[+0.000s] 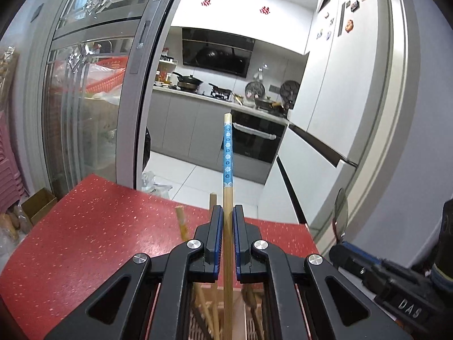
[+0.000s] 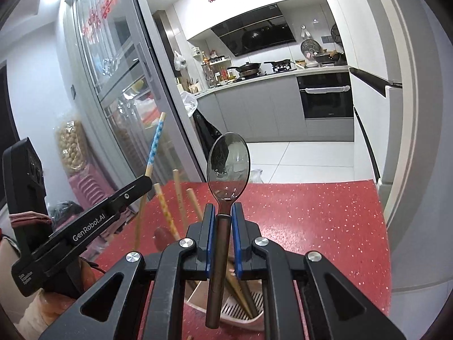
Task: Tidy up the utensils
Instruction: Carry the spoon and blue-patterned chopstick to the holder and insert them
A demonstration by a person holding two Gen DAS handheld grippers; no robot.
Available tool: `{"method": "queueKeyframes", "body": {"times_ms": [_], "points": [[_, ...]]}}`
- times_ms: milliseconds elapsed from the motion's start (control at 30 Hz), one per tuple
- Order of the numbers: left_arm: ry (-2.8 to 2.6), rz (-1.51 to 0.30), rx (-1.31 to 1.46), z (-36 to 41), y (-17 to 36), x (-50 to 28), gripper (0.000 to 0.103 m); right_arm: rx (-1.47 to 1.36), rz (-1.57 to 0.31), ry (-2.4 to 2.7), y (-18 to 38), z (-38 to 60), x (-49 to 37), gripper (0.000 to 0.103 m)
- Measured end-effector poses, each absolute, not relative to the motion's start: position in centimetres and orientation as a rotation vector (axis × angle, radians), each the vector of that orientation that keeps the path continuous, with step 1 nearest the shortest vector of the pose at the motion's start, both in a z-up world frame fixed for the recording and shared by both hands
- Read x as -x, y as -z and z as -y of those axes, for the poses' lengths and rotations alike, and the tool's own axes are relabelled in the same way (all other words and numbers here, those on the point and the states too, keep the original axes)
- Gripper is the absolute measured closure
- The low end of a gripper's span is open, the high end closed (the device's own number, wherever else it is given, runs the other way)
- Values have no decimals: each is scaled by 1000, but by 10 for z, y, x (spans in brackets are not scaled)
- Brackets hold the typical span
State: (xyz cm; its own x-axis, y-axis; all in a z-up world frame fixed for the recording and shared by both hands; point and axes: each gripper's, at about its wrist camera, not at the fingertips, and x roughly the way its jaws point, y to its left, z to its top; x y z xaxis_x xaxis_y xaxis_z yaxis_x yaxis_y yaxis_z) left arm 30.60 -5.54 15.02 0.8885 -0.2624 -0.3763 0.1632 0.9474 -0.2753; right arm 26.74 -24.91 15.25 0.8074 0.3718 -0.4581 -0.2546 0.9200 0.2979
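My left gripper (image 1: 228,212) is shut on a bamboo chopstick (image 1: 227,153) with a blue flowered band, held upright above the red table (image 1: 85,226). The same chopstick (image 2: 155,144) and the left gripper (image 2: 147,182) show at the left of the right wrist view. My right gripper (image 2: 220,211) is shut on the neck of a metal spoon (image 2: 228,167), bowl up, handle hanging down. Below both grippers stands a pale utensil holder (image 2: 235,316) with a slotted base, with several wooden chopsticks (image 2: 167,209) leaning in it. The right gripper's body (image 1: 396,280) and the spoon's bowl (image 1: 340,212) appear at the right of the left view.
The red speckled table (image 2: 311,226) ends ahead, with a white tiled kitchen floor (image 2: 297,155) beyond. A sliding glass door (image 1: 93,99) stands to the left and a white fridge (image 1: 339,85) to the right. A cardboard box (image 1: 39,206) sits on the floor at the left.
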Motion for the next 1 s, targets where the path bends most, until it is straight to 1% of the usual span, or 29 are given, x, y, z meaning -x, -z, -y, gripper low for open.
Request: {"method": "queueKeyframes", "body": {"times_ms": [367, 567, 733, 1000], "points": [[148, -324, 269, 60, -130, -325, 70, -127, -457, -297, -125, 238, -285, 91], [121, -302, 241, 65, -113, -319, 70, -48, -429, -284, -106, 228, -283, 91], [117, -305, 179, 73, -105, -305, 70, 14, -426, -292, -94, 223, -274, 91], [112, -361, 125, 75, -94, -288, 70, 31, -467, -327, -84, 221, -264, 91]]}}
